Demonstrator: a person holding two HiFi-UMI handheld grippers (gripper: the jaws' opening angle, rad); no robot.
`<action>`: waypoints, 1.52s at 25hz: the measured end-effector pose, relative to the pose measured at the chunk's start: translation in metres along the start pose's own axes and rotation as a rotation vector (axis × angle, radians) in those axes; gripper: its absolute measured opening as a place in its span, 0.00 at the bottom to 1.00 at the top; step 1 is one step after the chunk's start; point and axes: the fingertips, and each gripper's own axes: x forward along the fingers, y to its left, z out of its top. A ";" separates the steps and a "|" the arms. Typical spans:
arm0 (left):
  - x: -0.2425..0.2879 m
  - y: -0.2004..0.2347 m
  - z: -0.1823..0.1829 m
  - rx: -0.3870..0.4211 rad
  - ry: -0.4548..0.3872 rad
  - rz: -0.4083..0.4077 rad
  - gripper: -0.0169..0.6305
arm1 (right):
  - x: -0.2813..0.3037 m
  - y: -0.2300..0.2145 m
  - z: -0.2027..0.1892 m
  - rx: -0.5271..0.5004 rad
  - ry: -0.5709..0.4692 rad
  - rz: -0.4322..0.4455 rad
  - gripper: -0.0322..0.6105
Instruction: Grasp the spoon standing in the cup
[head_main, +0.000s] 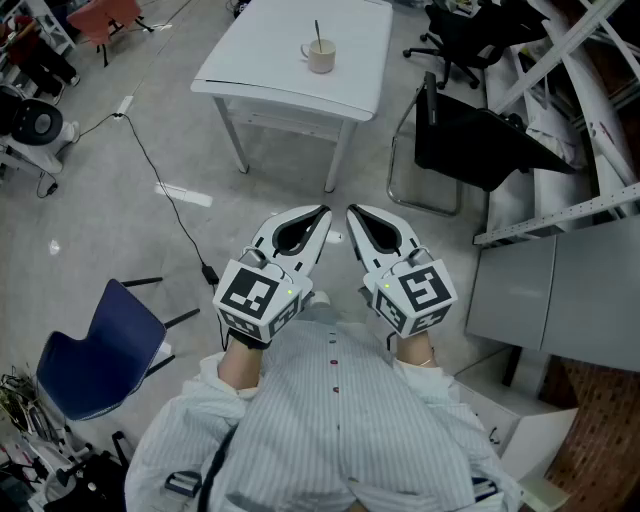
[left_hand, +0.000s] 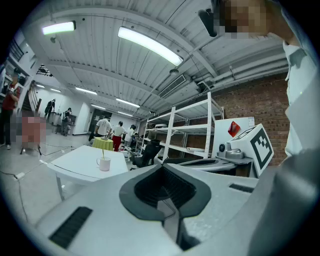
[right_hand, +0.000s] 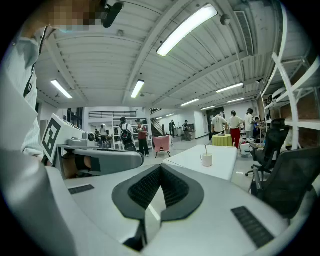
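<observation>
A cream cup (head_main: 320, 56) stands on the white table (head_main: 270, 60) far ahead, with a thin spoon (head_main: 318, 33) upright in it. The cup (left_hand: 103, 163) also shows small in the left gripper view, and the cup (right_hand: 206, 159) in the right gripper view. My left gripper (head_main: 322, 213) and right gripper (head_main: 352, 213) are held side by side close to my chest, well short of the table. Both have their jaws shut with nothing between them. Each gripper sees the other beside it.
A black office chair (head_main: 470, 140) stands right of the table, with white racking (head_main: 580, 120) beyond. A blue chair (head_main: 100, 345) is at my lower left. A cable (head_main: 160, 180) runs over the grey floor. Several people (left_hand: 112, 132) stand in the far background.
</observation>
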 end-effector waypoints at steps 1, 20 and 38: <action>0.001 0.001 0.000 0.002 -0.002 0.000 0.04 | 0.001 0.000 -0.001 0.000 -0.002 0.001 0.06; 0.038 0.008 -0.001 0.001 -0.009 0.070 0.04 | 0.000 -0.047 0.003 0.020 -0.045 0.047 0.06; 0.099 0.104 0.014 -0.013 -0.008 0.091 0.04 | 0.087 -0.111 0.008 0.048 -0.003 0.029 0.07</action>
